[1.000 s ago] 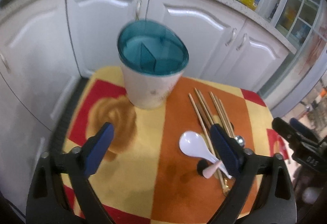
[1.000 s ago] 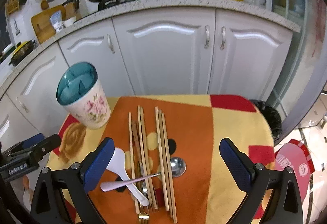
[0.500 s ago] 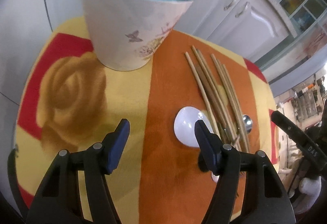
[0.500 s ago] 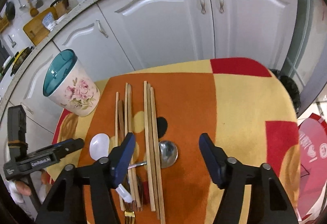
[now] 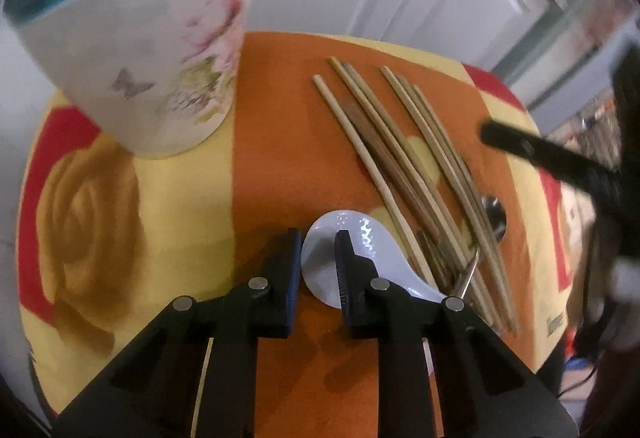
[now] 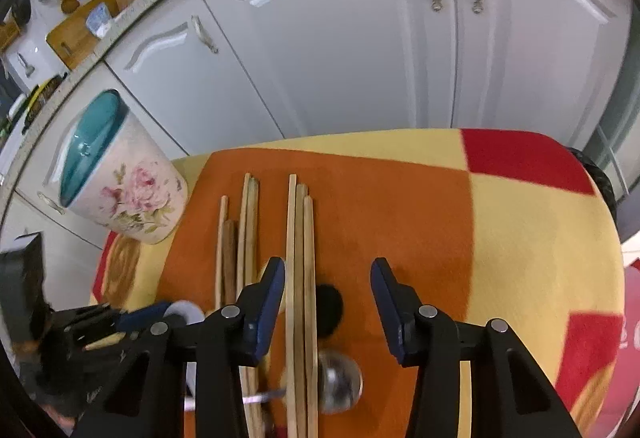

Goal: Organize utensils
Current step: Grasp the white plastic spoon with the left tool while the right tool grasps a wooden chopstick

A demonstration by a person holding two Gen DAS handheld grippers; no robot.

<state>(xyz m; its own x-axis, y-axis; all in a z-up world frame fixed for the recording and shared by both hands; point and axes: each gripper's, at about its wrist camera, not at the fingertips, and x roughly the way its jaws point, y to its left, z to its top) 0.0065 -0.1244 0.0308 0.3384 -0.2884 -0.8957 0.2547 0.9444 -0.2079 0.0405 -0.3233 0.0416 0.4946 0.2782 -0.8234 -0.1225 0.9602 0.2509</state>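
A white ceramic spoon [image 5: 368, 238] lies on the orange and yellow cloth. My left gripper [image 5: 318, 238] is down at its bowl, jaws narrowed, right finger over the bowl; I cannot tell if it grips the rim. Several wooden chopsticks [image 5: 400, 154] lie side by side to the right, also in the right wrist view [image 6: 298, 258]. My right gripper [image 6: 328, 270] is open, low over the chopsticks. A metal spoon [image 6: 340, 378] lies beneath it. The floral utensil cup [image 5: 136, 58] with teal inside stands at the back left, also in the right wrist view [image 6: 124, 194].
The small table's cloth [image 6: 520, 238] ends close to white cabinet doors [image 6: 360, 38] behind. A fork [image 5: 460, 262] lies among the chopsticks. The right gripper's black body [image 5: 560, 162] reaches in over the table's right side.
Both grippers have dropped toward the table and narrowed. The left has closed in on the white spoon's bowl; the right has come down over the chopsticks.
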